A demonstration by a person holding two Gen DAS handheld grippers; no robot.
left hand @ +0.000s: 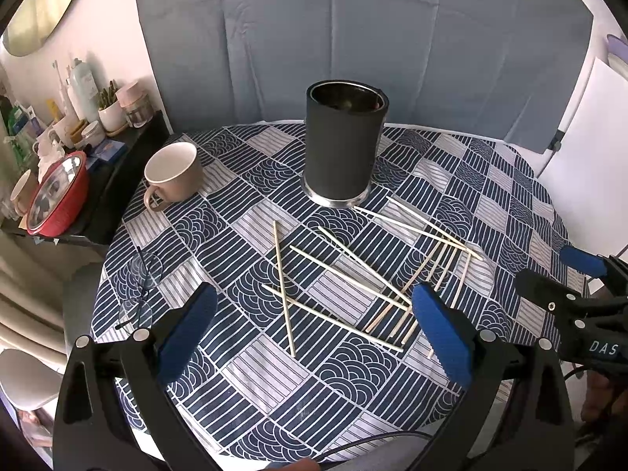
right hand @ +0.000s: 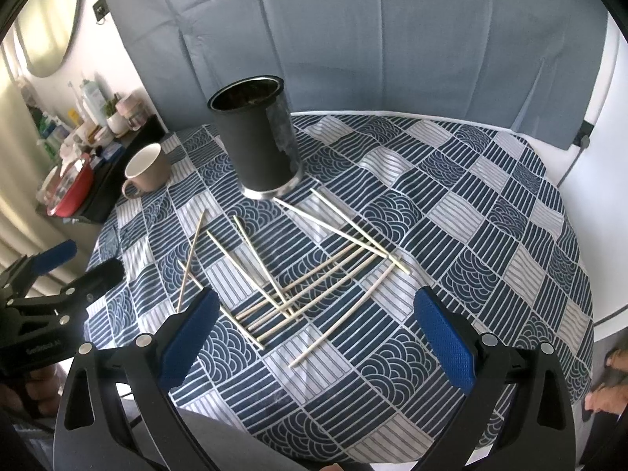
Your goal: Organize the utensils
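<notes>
Chopsticks (left hand: 349,274) scattered flat on worktop (left hand: 251,376), crisscrossed — long axes mixed, most running 1-to-7 o'clock, some 10-to-4. Holder (left hand: 343,145) upright at 12 o'clock, just beyond nearest tips; inside dark, contents unclear. Mug (left hand: 172,174) at 10 o'clock, well apart. Glasses (left hand: 141,286) near 9 o'clock edge. Left claw (left hand: 314,327) apart, empty, above sticks. Right claw (right hand: 316,329) apart, empty — right-hand sticks partly hidden behind pad.
</notes>
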